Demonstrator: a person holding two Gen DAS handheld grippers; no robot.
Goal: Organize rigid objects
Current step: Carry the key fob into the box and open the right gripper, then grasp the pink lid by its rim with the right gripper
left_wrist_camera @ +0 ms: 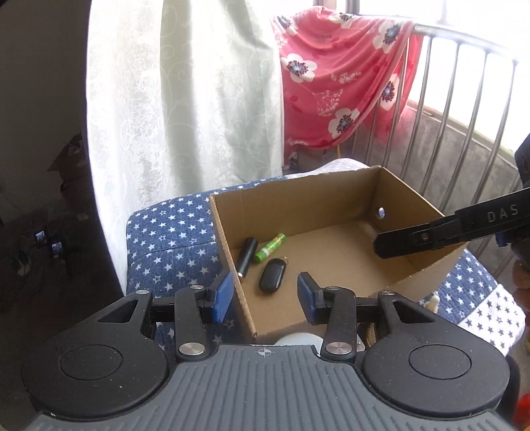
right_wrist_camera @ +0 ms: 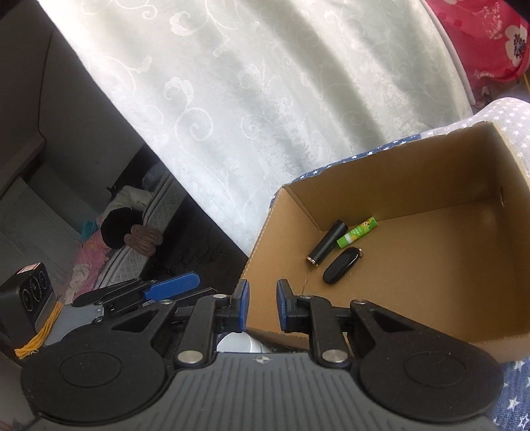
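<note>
An open brown cardboard box (left_wrist_camera: 331,212) is sitting on a blue star-patterned quilt (left_wrist_camera: 172,228), with a white lace curtain (left_wrist_camera: 185,99) hanging behind and a red floral cloth (left_wrist_camera: 338,76) draping over a metal railing (left_wrist_camera: 463,99). Inside the box are lying a black cylindrical tube (left_wrist_camera: 246,257), a green glue stick (left_wrist_camera: 270,248) and a black oval key fob (left_wrist_camera: 272,279). The left hand-held gripper (left_wrist_camera: 265,298) is standing partly parted and empty; the right hand-held gripper (right_wrist_camera: 261,305) is standing narrow, gripping nothing.

light: daylight pouring in through window (left_wrist_camera: 480,20), glaring white | drapery: pale patterned curtain (left_wrist_camera: 185,99) hanging left of it | railing: metal bars (left_wrist_camera: 463,109) curving along sill, red flowered cloth (left_wrist_camera: 334,76) draping over them | bedding: blue star-print cover (left_wrist_camera: 172,238) lying below | left: room sitting in shadow, clutter showing on floor (right_wrist_camera: 109,238)
</note>
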